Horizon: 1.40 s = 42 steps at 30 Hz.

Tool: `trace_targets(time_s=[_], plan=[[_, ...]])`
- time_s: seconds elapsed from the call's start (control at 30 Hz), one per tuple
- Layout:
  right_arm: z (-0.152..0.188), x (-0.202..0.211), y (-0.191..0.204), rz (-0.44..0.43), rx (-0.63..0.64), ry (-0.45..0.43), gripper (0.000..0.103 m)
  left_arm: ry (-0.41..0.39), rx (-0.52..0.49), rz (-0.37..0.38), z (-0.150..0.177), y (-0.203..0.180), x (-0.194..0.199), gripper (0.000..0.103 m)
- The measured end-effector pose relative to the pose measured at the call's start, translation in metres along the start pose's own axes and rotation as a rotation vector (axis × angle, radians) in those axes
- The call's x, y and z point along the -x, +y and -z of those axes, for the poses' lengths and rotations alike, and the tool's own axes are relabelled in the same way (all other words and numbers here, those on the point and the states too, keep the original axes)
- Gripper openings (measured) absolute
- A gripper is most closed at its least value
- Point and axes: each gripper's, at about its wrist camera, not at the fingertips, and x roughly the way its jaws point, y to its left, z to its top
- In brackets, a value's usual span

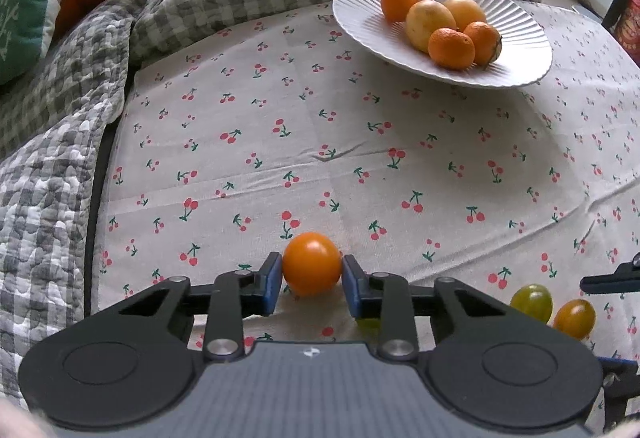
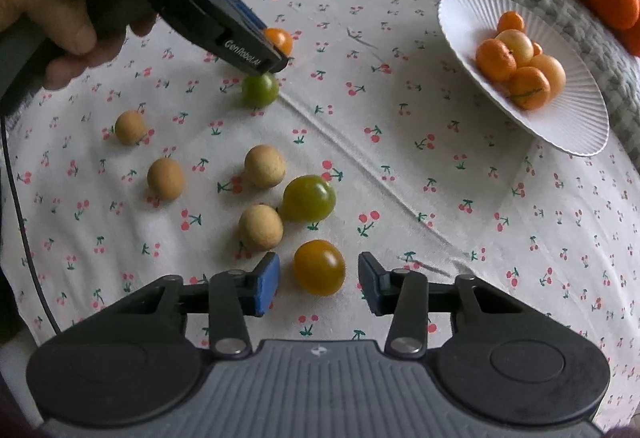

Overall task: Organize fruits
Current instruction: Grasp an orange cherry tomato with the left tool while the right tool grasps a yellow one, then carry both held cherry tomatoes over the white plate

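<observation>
Grip of left gripper: clamped onto orange tomato, blue pads pressed against both flanks at the widest part, probably so that smooth round skin cannot squirt out. Sits low on cherry-print cloth, well apart from white plate; whether lifted clear, cannot tell. Comes in steeply from above, a sound approach for something that rolls.

Right gripper: jaws apart, straddling amber tomato with a sliver of cloth showing on each side, so nothing held. Lined up as if to pinch across the short axis.

Farther out, all well apart from the plate: large green tomato, small green tomato just beside the left gripper's tip, and four tan round fruits scattered loose.

On the plate itself: heap of citrus, orange and yellow, bunched on one side. Suggests sorting by kind or colour, with the orange tomato the closest match; which pile suits the rest, only a guess.
</observation>
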Motion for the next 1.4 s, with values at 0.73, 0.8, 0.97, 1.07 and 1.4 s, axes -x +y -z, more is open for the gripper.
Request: trace_targets(time_s=[0.73,0.8,0.97,1.07,1.4], plan=[[-0.002,0.003,0.004,0.035,0.040,-0.032,0.025,-0.032,0.017,0.015,-0.005,0.002,0.014,0.023],[-0.003,0.005,0.003,0.044,0.041,-0.037,0.025,-0.038,0.019,0.013,-0.005,0.002,0.015,0.023],[-0.007,0.011,-0.006,0.060,0.009,-0.058,0.025,-0.061,0.017,0.013,-0.007,-0.002,0.022,0.022],[-0.010,0.015,-0.011,0.074,-0.015,-0.072,0.025,-0.076,0.015,0.016,-0.011,-0.006,0.026,0.022],[-0.021,0.034,-0.027,0.091,-0.089,-0.136,0.025,-0.121,-0.002,0.021,-0.024,-0.027,0.035,0.022]])
